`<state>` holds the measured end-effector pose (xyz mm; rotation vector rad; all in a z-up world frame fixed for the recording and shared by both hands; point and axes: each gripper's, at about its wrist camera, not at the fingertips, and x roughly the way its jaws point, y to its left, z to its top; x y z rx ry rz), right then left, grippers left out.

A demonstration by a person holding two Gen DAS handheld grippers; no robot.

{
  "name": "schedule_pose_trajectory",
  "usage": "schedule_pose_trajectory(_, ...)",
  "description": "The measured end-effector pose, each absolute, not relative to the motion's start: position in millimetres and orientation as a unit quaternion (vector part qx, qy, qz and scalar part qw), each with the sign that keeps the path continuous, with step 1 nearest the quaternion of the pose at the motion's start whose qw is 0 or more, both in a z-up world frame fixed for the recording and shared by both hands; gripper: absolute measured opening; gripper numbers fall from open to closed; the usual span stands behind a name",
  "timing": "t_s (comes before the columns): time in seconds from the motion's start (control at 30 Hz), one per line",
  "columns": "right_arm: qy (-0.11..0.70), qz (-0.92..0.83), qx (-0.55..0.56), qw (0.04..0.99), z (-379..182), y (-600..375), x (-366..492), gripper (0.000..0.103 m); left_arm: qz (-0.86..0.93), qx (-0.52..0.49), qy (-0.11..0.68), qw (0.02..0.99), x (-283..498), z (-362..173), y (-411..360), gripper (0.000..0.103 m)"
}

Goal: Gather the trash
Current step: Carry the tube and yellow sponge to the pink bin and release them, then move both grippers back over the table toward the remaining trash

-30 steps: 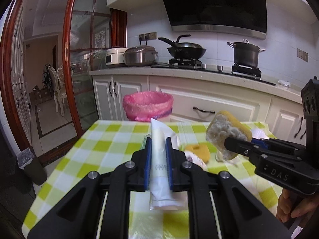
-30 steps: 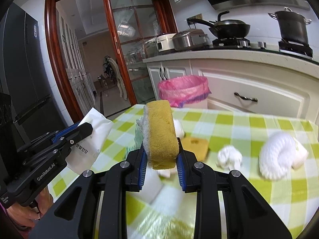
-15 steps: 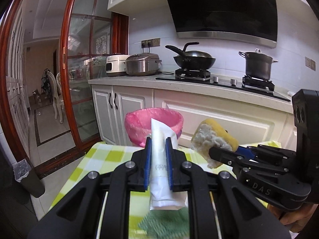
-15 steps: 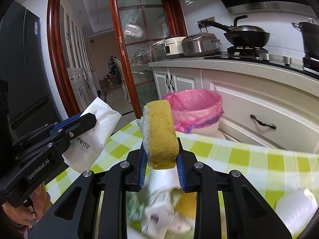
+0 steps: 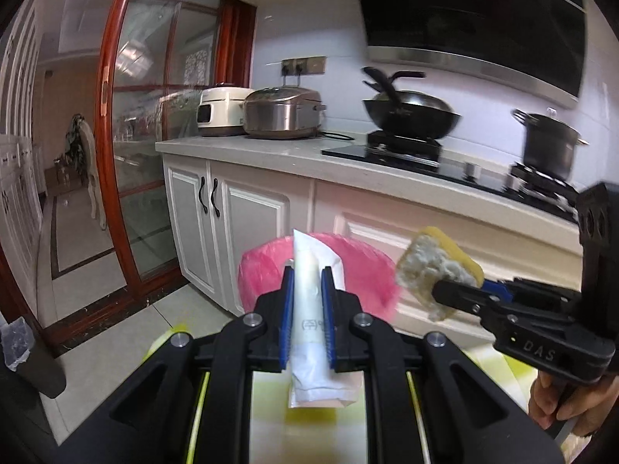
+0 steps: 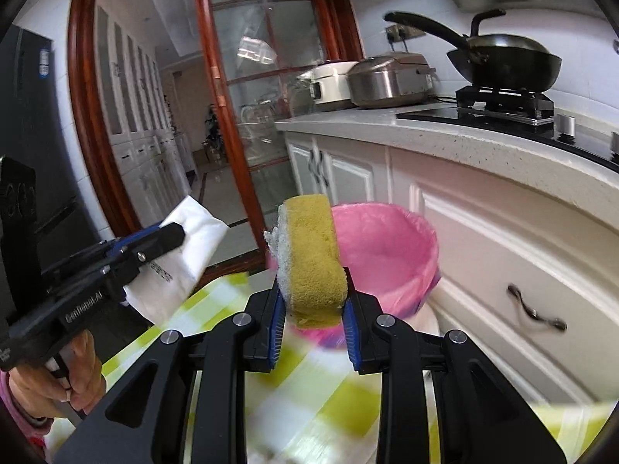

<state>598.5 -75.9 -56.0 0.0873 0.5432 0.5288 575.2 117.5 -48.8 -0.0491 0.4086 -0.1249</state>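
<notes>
The white packet (image 5: 309,309) is pinched in the left gripper (image 5: 307,301) at the lower centre, and the yellow sponge (image 6: 313,259) is clamped in the right gripper (image 6: 311,305). A second ago both hung over the checked tablecloth (image 6: 329,394). Now the pink-lined bin (image 6: 387,243) sits just beyond them, so dropping them in looks close.

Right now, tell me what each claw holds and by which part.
Left claw pinches a white packet across its flat middle. Right claw clamps a yellow sponge by its lower sides.
</notes>
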Motion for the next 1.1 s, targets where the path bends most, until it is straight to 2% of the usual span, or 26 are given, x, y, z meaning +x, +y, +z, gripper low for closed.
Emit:
schedule_pose_trajectory(0.3,0.276,0.255,0.066,0.924,-77.6,-79.2,696.8,0.028,-0.068,-0.066,0.218,0.971,686.8,-66.2,127.4,0.014)
schedule_pose_trajectory(0.47,0.295,0.256,0.058,0.919,-103.9,-77.1,725.7,0.029,-0.086,-0.058,0.25,0.963,717.8,-98.0,122.9,0.021)
schedule_pose_trajectory(0.5,0.298,0.256,0.055,0.918,-109.0,-76.4,729.9,0.029,-0.086,-0.054,0.254,0.962,719.3,-103.4,122.3,0.024)
schedule_pose_trajectory(0.53,0.301,0.255,0.053,0.917,-113.3,-76.4,732.9,0.031,-0.085,-0.052,0.258,0.961,720.5,-108.3,121.4,0.031)
schedule_pose_trajectory(0.57,0.303,0.255,0.054,0.917,-116.2,-76.5,733.2,0.04,-0.081,-0.053,0.262,0.96,722.7,-113.8,122.5,0.04)
schedule_pose_trajectory(0.63,0.303,0.254,0.062,0.916,-120.7,-79.6,734.3,0.052,-0.079,-0.059,0.264,0.96,721.1,-119.3,124.9,0.046)
schedule_pose_trajectory(0.77,0.303,0.252,0.062,0.917,-121.2,-81.2,733.2,0.052,-0.063,-0.065,0.268,0.959,713.4,-122.5,133.9,0.047)
schedule_pose_trajectory(0.83,0.301,0.252,0.066,0.918,-116.9,-84.4,726.9,0.052,-0.057,-0.069,0.267,0.96,703.2,-118.9,139.6,0.052)
schedule_pose_trajectory(0.9,0.296,0.25,0.074,0.919,-106.3,-90.8,714.8,0.052,-0.049,-0.068,0.257,0.963,682.6,-108.4,147.0,0.059)
schedule_pose_trajectory(1.07,0.277,0.246,0.075,0.926,-68.0,-107.1,658.3,0.052,-0.038,-0.057,0.221,0.973,613.9,-74.9,146.2,0.096)
schedule_pose_trajectory(1.1,0.273,0.248,0.078,0.926,-61.4,-109.5,642.9,0.052,-0.038,-0.05,0.215,0.975,595.5,-68.6,142.8,0.098)
